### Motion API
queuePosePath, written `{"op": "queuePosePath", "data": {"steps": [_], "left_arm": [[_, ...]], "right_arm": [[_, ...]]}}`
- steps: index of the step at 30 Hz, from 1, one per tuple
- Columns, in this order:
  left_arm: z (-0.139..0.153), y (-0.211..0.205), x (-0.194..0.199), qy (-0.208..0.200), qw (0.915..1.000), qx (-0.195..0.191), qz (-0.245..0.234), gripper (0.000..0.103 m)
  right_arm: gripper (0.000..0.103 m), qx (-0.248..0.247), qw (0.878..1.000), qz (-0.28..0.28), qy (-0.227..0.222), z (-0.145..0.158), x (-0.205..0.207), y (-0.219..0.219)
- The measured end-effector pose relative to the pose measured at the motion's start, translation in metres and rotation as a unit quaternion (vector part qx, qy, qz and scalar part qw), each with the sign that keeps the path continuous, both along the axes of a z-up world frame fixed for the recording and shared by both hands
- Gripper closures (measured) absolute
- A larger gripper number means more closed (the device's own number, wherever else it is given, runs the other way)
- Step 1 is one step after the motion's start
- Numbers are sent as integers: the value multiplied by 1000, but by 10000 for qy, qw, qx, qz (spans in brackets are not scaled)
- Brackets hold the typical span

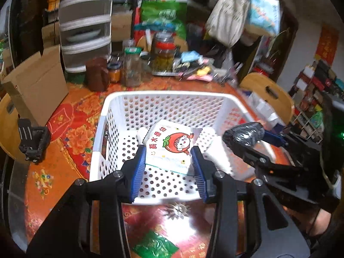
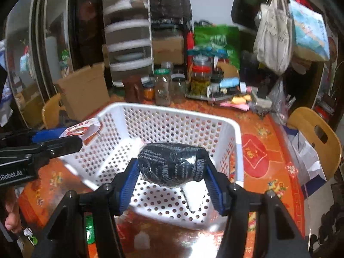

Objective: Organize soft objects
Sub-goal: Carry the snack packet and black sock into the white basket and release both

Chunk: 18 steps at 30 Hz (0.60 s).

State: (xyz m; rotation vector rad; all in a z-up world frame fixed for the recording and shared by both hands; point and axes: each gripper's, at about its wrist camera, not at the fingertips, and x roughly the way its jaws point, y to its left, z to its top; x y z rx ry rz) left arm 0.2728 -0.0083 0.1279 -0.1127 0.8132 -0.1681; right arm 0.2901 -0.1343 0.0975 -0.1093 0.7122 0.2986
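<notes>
My left gripper point(image 1: 168, 153) is shut on a white tissue pack point(image 1: 169, 146) printed with a red cartoon, held above the white perforated basket point(image 1: 163, 97). Seen from the right wrist, that pack point(image 2: 82, 130) hangs over the basket's left rim point(image 2: 172, 109). My right gripper point(image 2: 172, 166) is shut on a dark knitted bundle wrapped in clear plastic point(image 2: 169, 163), also above the basket. From the left wrist the bundle point(image 1: 243, 134) hovers by the basket's right wall. A white item point(image 2: 193, 195) lies on the basket floor.
The basket stands on a red-orange floral tablecloth point(image 1: 64, 133). Behind it are several glass jars point(image 2: 162, 86), a cardboard box point(image 1: 40, 81), a striped rack point(image 1: 86, 21) and green bags point(image 2: 217, 40). Wooden chairs point(image 2: 316, 133) stand at both sides. A black clamp point(image 1: 32, 139) rests at left.
</notes>
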Motion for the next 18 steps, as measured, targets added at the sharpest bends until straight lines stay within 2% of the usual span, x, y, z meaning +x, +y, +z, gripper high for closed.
{"op": "queuePosePath", "data": {"steps": [3,7,10,18], "left_arm": [[-20,0,29,403,9991,9,108,64],[-44,0,55,735,9971,108,164,64],[-56,-4,66,841,9960,262,117,63],[-70,-3,68,905,9954,310,75,63]], "right_arm": [[43,-41,9992,-25,401,-15,22,1],[43,-103,9962,-112,855,-34,44,1],[43,-190,9948,-151,986,-42,54,2],[43,-367,9934,-212,1066,-50,63,3]]}}
